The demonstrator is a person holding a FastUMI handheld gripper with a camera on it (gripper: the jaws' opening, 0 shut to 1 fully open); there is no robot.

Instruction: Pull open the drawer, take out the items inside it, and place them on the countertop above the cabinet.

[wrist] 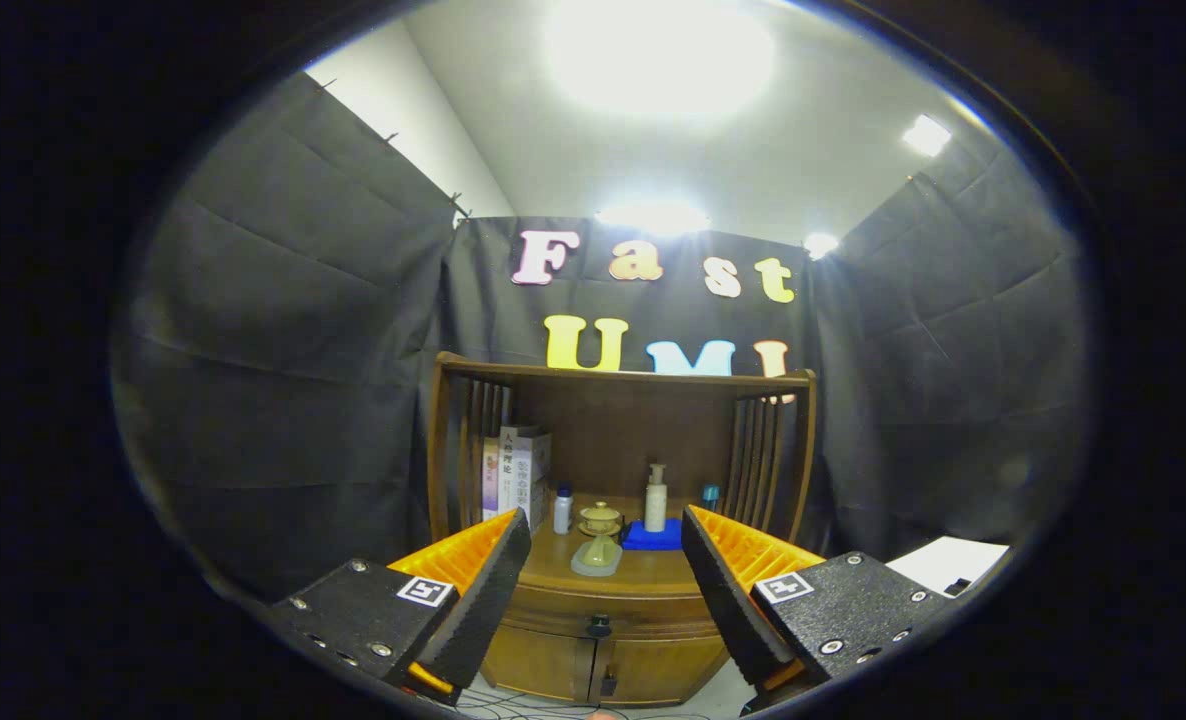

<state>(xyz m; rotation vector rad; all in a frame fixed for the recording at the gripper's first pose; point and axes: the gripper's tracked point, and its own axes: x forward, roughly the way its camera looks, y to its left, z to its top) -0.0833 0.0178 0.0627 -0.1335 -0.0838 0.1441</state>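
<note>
I see black curtains round booth, ceiling lights glaring overhead, thin cables on pale floor.

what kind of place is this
Probably a staged recording booth, not a real home: black cloth walls surround one wooden cabinet with its drawer shut, books and a pump bottle on top. The open hand-held gripper sits short of the drawer knob.

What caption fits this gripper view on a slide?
Open gripper faces a wooden cabinet, its drawer shut, with bottles, books and a cup on the countertop.
</note>
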